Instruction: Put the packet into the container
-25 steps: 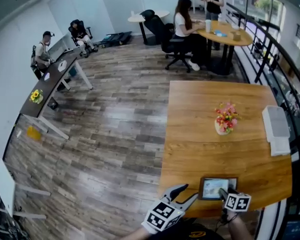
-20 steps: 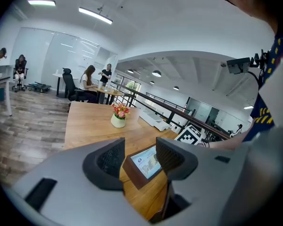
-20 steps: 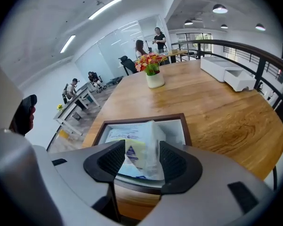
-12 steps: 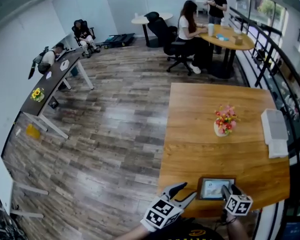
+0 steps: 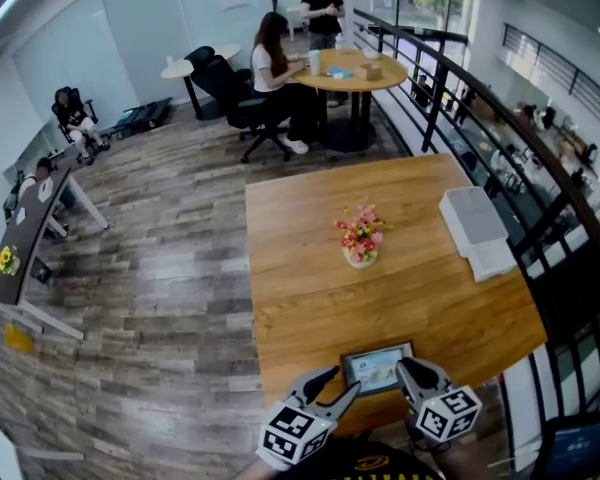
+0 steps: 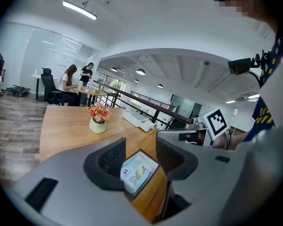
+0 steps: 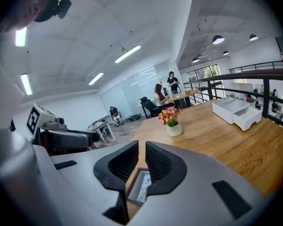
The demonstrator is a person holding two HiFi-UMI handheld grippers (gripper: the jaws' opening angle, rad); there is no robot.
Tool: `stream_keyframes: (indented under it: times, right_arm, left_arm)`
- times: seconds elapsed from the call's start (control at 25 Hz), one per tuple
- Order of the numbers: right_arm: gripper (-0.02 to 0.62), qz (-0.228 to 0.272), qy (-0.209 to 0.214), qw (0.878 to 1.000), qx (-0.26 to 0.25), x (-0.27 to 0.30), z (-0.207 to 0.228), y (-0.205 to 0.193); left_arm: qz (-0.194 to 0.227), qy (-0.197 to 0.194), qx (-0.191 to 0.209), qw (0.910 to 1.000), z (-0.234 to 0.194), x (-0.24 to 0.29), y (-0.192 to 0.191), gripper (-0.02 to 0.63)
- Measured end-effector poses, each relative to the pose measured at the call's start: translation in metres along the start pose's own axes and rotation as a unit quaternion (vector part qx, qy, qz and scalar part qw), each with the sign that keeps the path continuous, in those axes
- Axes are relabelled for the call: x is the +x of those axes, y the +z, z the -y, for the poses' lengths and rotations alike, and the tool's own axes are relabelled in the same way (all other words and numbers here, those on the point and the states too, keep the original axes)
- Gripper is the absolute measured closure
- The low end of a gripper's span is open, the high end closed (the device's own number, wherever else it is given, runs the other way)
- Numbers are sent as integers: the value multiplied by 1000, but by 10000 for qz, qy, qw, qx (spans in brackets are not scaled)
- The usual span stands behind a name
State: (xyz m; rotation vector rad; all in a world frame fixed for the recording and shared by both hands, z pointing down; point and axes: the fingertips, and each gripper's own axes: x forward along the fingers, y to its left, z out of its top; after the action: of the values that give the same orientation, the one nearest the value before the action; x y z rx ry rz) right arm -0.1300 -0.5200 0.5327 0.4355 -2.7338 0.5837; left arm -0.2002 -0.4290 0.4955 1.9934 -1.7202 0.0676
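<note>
The packet (image 5: 377, 370) lies flat inside the container (image 5: 346, 370), face up, low in the head view's frame. Judging by that, the placing itself is done and what remains is to clear away.

The left gripper (image 5: 337, 385) hangs at the bottom of the frame, just left of the container, with its fingers (image 6: 111, 160) well apart and nothing between them. In its own view the packet in the container shows through the gap, lower down on the surface (image 5: 310, 268). It seems to be waiting rather than working.

The right gripper (image 5: 410, 370) sits just right of the container. Its fingers (image 7: 127, 161) have just been closing and now stand all but together, with only a thin slit between them and nothing in it. Its view looks over the container's corner from above, so it appears clear of the rim and not touching it. An empty, closing pair beside a filled container reads as a release already made.

The container stands close to the surface's near edge, at the bottom of the frame, so any nudge toward the person could push it off. Above it in the frame the wood is bare up to the flowerpot (image 5: 360, 240) at the centre. The white boxes (image 5: 477, 230) sit at the right edge, beside the railing (image 5: 500, 138). Both grippers have free room to draw back and up, and the floor lies open to the left.
</note>
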Motion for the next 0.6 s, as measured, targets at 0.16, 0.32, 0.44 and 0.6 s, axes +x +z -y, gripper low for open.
stream_keyframes:
  times: [0.16,0.32,0.44,0.6]
  right_arm:
    - [584,414,325,9981,308,-26,-23,27]
    - [584,587,441,9966,380,-44,-32,42]
    - [584,670,413,9961,388,-57,-34,51]
    - [584,761,324,9962,284,-68,-35,60]
  left_arm:
    - [-7,-323,135,9994,19,12,8,414]
    - [24,-577,258,9980,36,19,17,414]
    - [74,-744,314,9967,49,21,24,414]
    - [154,-931,312,9950,62,23,33,414]
